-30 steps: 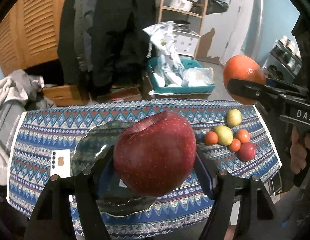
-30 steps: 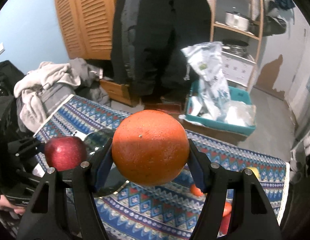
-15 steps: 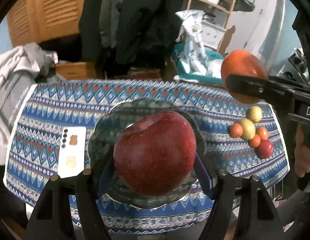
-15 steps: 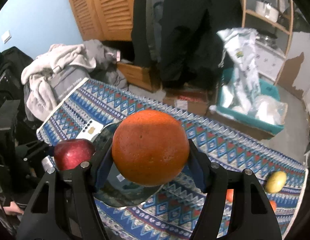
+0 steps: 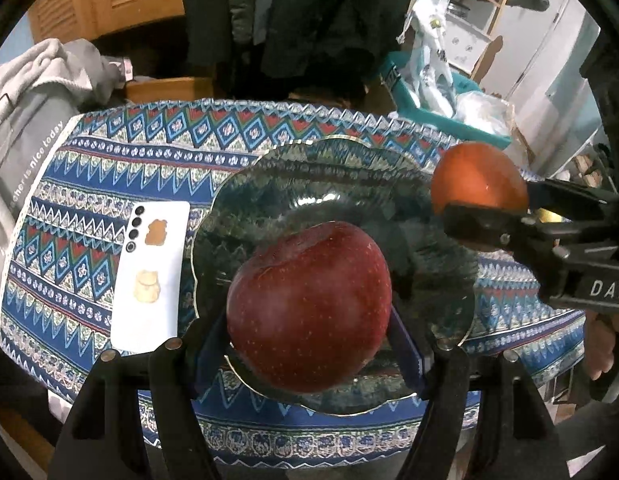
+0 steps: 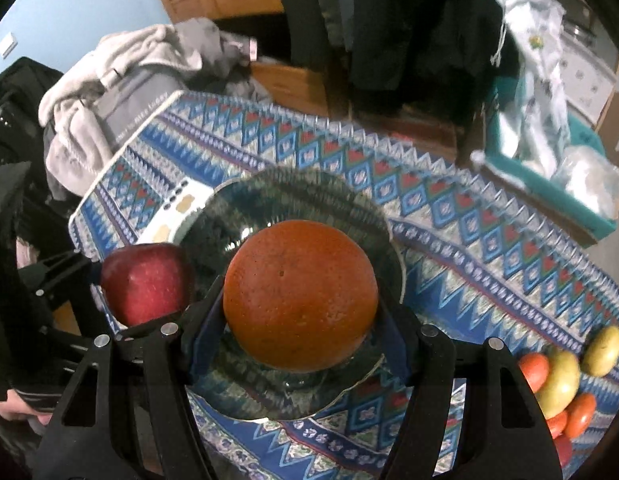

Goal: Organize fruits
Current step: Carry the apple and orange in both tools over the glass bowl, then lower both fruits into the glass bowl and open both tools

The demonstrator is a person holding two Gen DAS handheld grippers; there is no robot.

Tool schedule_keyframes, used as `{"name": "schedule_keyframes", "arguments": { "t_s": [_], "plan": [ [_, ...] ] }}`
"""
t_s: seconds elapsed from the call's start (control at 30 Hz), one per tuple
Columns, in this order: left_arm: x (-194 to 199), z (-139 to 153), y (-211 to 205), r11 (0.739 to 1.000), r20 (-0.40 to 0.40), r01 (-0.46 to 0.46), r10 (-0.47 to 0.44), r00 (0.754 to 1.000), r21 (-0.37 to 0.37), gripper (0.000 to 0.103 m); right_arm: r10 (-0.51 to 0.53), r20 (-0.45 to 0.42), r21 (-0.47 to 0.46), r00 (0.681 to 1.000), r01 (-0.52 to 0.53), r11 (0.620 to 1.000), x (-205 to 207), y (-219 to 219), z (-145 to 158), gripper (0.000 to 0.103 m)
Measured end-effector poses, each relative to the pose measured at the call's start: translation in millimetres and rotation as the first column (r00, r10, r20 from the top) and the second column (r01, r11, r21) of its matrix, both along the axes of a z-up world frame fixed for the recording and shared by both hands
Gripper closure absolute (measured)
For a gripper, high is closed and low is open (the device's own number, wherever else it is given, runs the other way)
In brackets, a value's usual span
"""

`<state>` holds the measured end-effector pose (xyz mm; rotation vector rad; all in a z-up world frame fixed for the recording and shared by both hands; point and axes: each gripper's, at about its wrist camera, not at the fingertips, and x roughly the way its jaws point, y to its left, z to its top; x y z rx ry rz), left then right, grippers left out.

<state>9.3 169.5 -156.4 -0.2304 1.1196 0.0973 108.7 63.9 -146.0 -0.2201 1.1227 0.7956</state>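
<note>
My left gripper (image 5: 309, 344) pinches the apple (image 5: 309, 308), right gripper (image 6: 299, 344) the orange (image 6: 300, 296); I'd lower both gently, probably above the glass plate (image 5: 309, 168).

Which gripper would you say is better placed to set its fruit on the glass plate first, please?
Probably the left gripper: its red apple hangs over the glass plate middle, while the right gripper's orange sits nearer the plate's rim.

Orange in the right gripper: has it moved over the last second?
Yes. The orange has come in over the glass plate; a second ago it was high above the tablecloth, with the plate mostly off to its left.
</note>
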Motion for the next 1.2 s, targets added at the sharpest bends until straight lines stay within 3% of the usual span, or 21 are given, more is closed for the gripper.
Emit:
{"name": "schedule_keyframes", "arguments": {
  "t_s": [0.4, 0.77, 0.93, 1.2],
  "plan": [
    [0.4, -35.4, -9.8, 1.0, -0.101, 0.014, -0.016, 0.995, -0.017, 0.029, 0.006, -0.097, -0.056, 0.995, -0.012, 0.998, -1.6, -0.1, -46.1, 0.034],
    [2.7, -63.0, -8.8, 0.999, -0.202, -0.001, -0.008, 0.979, -0.044, 0.029, 0.031, -0.126, -0.091, 0.991, -0.043, 0.995, -5.6, 4.6, -61.2, 0.034],
    [-0.9, -52.9, -14.1, 0.999, -0.157, 0.021, -0.025, 0.987, -0.029, 0.029, 0.034, -0.13, -0.103, 0.991, -0.047, 0.994, -5.3, 6.3, -65.6, 0.035],
    [-4.1, -46.6, -10.9, 1.0, -0.155, 0.021, -0.019, 0.988, 0.009, 0.026, -0.006, -0.16, -0.019, 0.987, 0.003, 1.0, 1.7, -2.5, -54.4, 0.032]
  ]
}}
